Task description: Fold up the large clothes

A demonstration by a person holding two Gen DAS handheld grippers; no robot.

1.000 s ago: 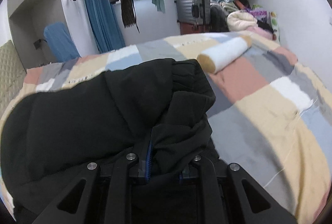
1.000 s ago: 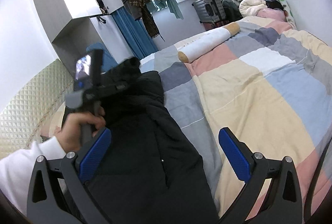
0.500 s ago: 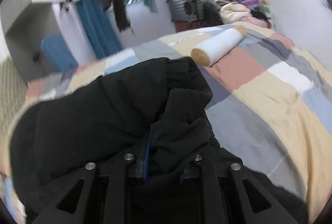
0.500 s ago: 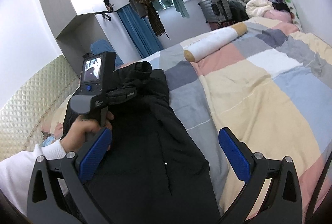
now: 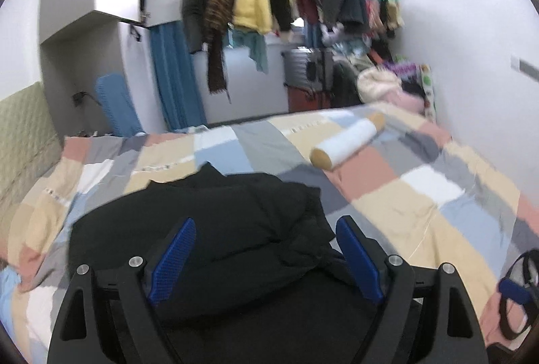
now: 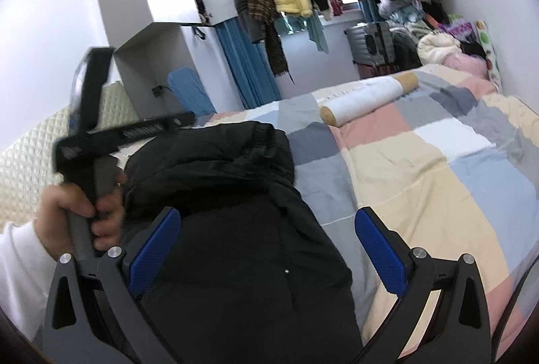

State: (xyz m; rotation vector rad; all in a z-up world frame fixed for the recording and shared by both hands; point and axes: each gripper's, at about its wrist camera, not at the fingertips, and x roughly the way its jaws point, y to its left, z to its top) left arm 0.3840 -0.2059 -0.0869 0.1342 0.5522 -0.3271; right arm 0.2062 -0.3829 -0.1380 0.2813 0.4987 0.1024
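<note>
Your left tongs (image 5: 261, 258) and right tongs (image 6: 266, 251) both hang spread, grasping nothing. The black jacket (image 5: 215, 215) lies bunched on the bed (image 5: 421, 195), its top part doubled over, probably laid down so you can take a fresh hold.

Right of the black jacket (image 6: 235, 229), the patchwork bed (image 6: 438, 182) lies bare and passable up to the white bolster (image 6: 363, 102) lying across its far part. Left of the jacket, the quilted headboard (image 6: 30, 155) closes that side.
</note>
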